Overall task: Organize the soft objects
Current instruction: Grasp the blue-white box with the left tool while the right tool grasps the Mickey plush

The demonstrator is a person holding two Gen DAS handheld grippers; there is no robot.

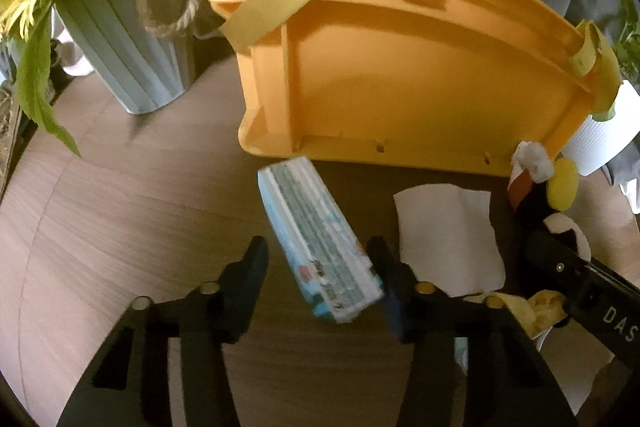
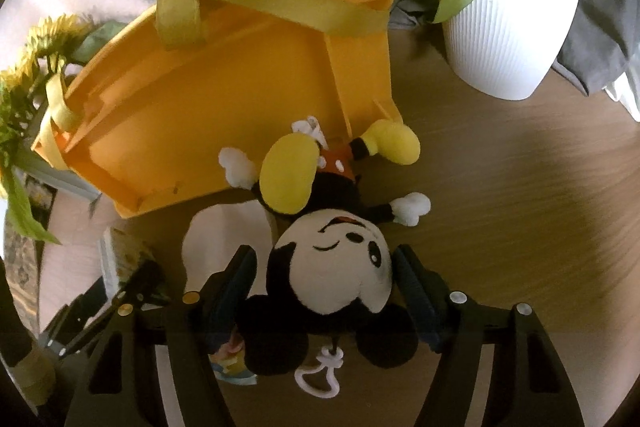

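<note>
Tissue pack (image 1: 320, 243) is straddled by the left gripper (image 1: 320, 279), jaws spread. Plush mouse (image 2: 332, 259), near the yellow basket (image 2: 224, 131), is bracketed at its soft, light head by the right gripper (image 2: 324, 287); contact cannot be told.

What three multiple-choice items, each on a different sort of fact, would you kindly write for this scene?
1. Where is the tissue pack?
A in a drawer
B on the table, between the left gripper's fingers
C on a chair

2. What colour are the plush's shoes?
A yellow
B blue
C green

3. What is the state of the orange basket's large compartment?
A piled with toys
B lidded
C empty

Answers:
1 B, the pack lies on the wood between the two fingers.
2 A, both shoes show yellow.
3 C, its bare floor shows.
</note>
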